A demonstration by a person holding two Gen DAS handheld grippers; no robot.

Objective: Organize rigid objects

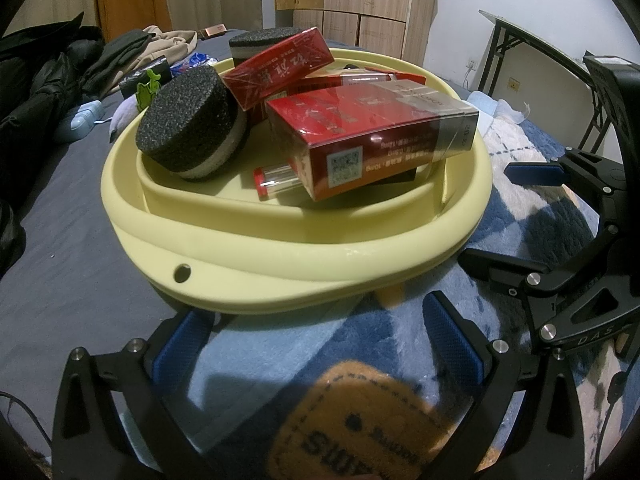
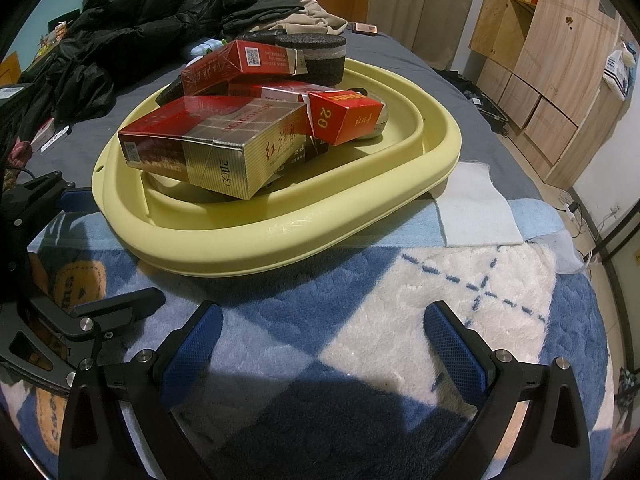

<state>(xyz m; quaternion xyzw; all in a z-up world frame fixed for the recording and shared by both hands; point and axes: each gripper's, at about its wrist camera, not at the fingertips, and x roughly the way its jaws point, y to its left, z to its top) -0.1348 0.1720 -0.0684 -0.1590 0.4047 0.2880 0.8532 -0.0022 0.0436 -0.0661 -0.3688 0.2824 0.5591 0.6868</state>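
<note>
A pale yellow basin (image 1: 256,256) (image 2: 280,236) sits on a bed and holds a pile. In it lie a red and gold carton (image 1: 372,136) (image 2: 212,140), a second red box (image 1: 280,68) (image 2: 240,64), a small red box (image 2: 344,116), two black foam discs (image 1: 192,124) (image 2: 316,56) and a red-capped clear tube (image 1: 276,178). My left gripper (image 1: 320,344) is open just short of the basin's near rim, nothing between its fingers. My right gripper (image 2: 324,344) is open over the blanket, also short of the rim.
A blue and white plush blanket (image 2: 440,288) with an orange patch (image 1: 368,420) covers the near bed. A white cloth (image 2: 476,212) lies right of the basin. Dark jackets (image 2: 140,20) and clothes are heaped at the back. Wooden cabinets (image 2: 552,60) line the wall.
</note>
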